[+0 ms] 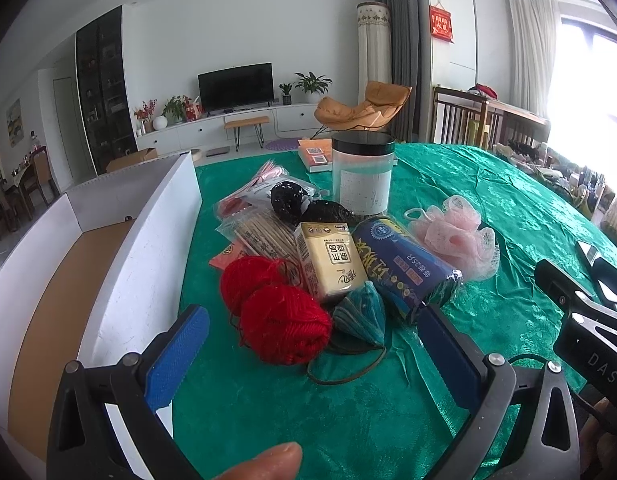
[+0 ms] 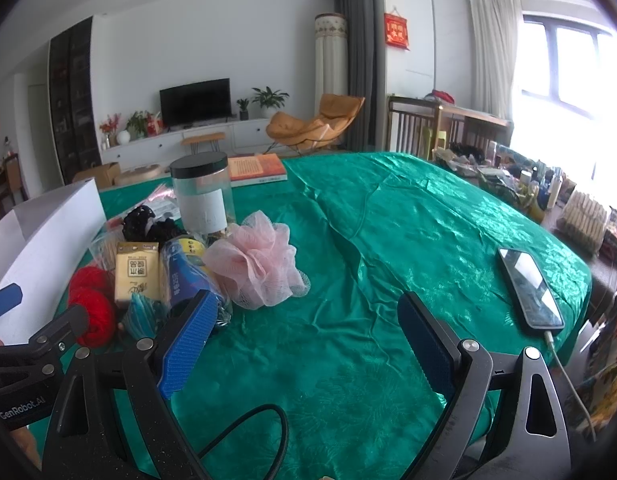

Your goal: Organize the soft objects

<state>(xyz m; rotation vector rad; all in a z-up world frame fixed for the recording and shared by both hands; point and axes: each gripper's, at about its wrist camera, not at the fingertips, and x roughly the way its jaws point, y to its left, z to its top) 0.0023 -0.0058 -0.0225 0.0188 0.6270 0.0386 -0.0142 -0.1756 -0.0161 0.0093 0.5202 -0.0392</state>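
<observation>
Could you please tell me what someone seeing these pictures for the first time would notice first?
Probably the bright green tablecloth and the cluster of items on it: two red yarn balls nearest the open left gripper, and a pink bath pouf on the cluster's right. A white box stands left of the cluster, and a phone lies far right.

Two red yarn balls (image 1: 274, 308), one pink bath pouf (image 1: 458, 236), one tissue pack (image 1: 330, 260), one lidded jar (image 1: 362, 172), one phone (image 2: 530, 288).

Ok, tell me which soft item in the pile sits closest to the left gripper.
The red yarn, two balls directly ahead of the open left gripper. The pink mesh pouf and the tissue pack lie farther back.
</observation>
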